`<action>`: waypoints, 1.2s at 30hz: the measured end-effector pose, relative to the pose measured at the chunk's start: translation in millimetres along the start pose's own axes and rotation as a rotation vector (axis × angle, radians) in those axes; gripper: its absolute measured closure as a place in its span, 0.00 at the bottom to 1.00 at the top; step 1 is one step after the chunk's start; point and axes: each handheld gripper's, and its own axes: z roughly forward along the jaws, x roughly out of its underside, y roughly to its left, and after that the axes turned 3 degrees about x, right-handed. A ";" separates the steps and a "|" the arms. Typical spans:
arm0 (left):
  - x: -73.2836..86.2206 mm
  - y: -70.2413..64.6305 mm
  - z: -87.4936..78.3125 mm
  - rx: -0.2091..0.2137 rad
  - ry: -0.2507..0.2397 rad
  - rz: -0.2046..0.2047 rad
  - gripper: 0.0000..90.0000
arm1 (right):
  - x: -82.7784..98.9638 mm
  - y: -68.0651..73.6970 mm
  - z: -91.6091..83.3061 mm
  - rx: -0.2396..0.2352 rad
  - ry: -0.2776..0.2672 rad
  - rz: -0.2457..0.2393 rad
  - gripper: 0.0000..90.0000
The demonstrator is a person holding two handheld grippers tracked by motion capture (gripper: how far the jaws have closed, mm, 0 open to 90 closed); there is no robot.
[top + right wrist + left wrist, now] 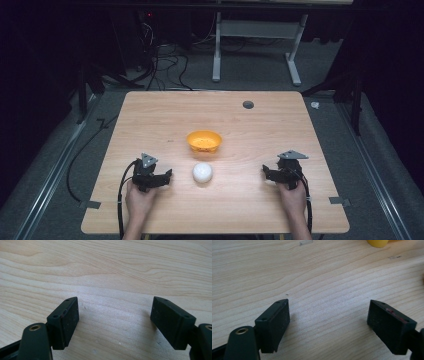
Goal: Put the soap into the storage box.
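A white ball (202, 172) rests on the wooden table (150, 115), just in front of an orange bowl (204, 140) near the middle. My left gripper (167, 176) is held low at the ball's left, a short gap away, with its jaws wide apart over bare wood (328, 312). The bowl's yellow edge (377, 243) peeks in at the top of the left gripper view. My right gripper (265, 172) sits farther off at the ball's right, also open with nothing between its jaws (115, 310).
A round grey cable port (248, 104) is set in the table near its far edge. Tape tabs (90, 204) stick out at the front corners. Beyond the table stand a white desk frame (217, 45) and floor cables (165, 60).
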 end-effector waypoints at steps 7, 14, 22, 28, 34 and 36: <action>-0.1 0.5 -0.2 0.006 0.002 -0.003 0.21 | 0.0 0.4 0.0 0.001 0.001 -0.004 0.26; -0.6 0.4 -0.4 0.005 0.008 -0.003 0.21 | -0.1 0.5 0.0 0.001 0.001 -0.003 0.26; -1.7 0.2 -5.3 0.035 -0.003 -0.006 0.20 | 0.0 0.2 0.1 0.001 0.001 -0.008 0.26; -5.5 -6.5 -16.3 0.081 -0.034 0.013 0.17 | 0.0 0.2 0.1 0.001 0.000 -0.007 0.26; -10.6 -16.4 -24.2 0.128 -0.048 0.044 0.16 | 0.0 0.2 0.0 0.001 0.001 -0.007 0.26; -13.4 -22.9 -27.8 0.153 -0.053 0.069 0.16 | 0.0 0.1 0.0 0.001 0.000 -0.007 0.26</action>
